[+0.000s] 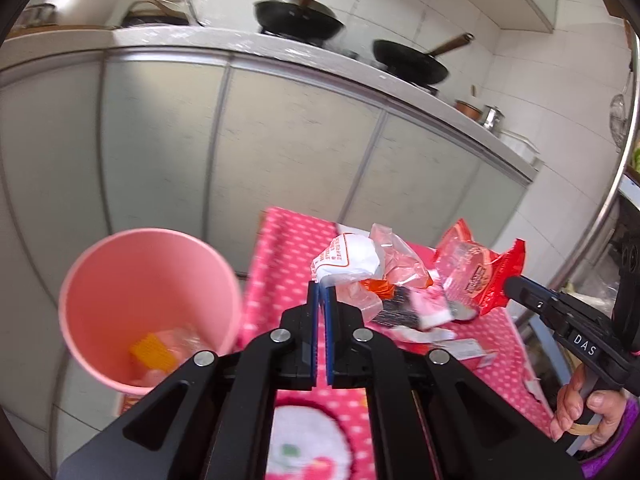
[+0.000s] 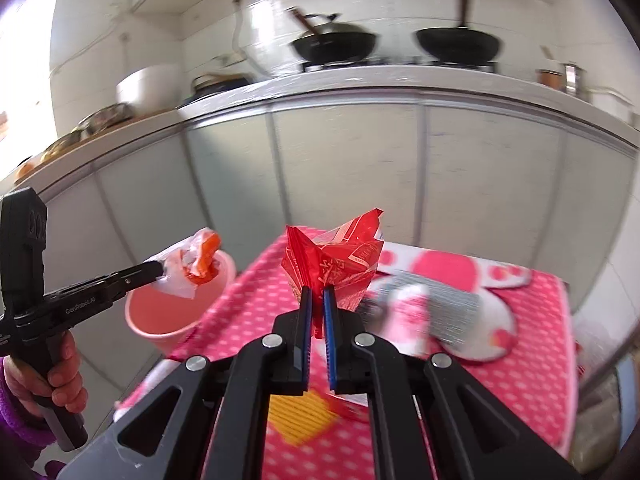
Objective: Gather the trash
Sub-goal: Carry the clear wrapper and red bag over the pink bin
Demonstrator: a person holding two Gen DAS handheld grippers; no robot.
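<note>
We take the pink bin (image 1: 148, 312) as our landmark. It stands at the left edge of the desk (image 1: 280, 248), which is covered by a pink cloth with white dots. Inside the bin we note a yellow-orange scrap (image 1: 154, 354) and some pale wrappers on the bottom.

The left hand-held gripper (image 1: 321, 286) has its blue pads pressed together on a clear plastic wrapper with orange print (image 2: 192, 266). In the right wrist view this wrapper hangs directly above the bin's mouth, clear of the rim. In the left wrist view the bundle shows as a white, red-printed packet with clear film (the pieces overlap and we cannot separate them).

The right hand-held gripper (image 2: 316, 296) is likewise closed, pinching a red snack bag (image 2: 340, 264) by its lower crimped edge. The bag stands up above the desk, well to the right of the bin. In the left wrist view the same bag (image 1: 476, 268) sits at the tip of the right hand-held gripper (image 1: 510, 284).

Further right of the bin, on the cloth, lie a grey-striped packet with a pink-and-white wrapper (image 2: 424, 308) and a yellow-orange striped packet (image 2: 302, 416) near the front edge. These are blurred.

A hand in a purple sleeve (image 1: 588, 412) holds each handle.

Behind the bin runs a kitchen counter (image 1: 248, 46) with grey cabinet doors, carrying two black woks (image 1: 300, 16).
</note>
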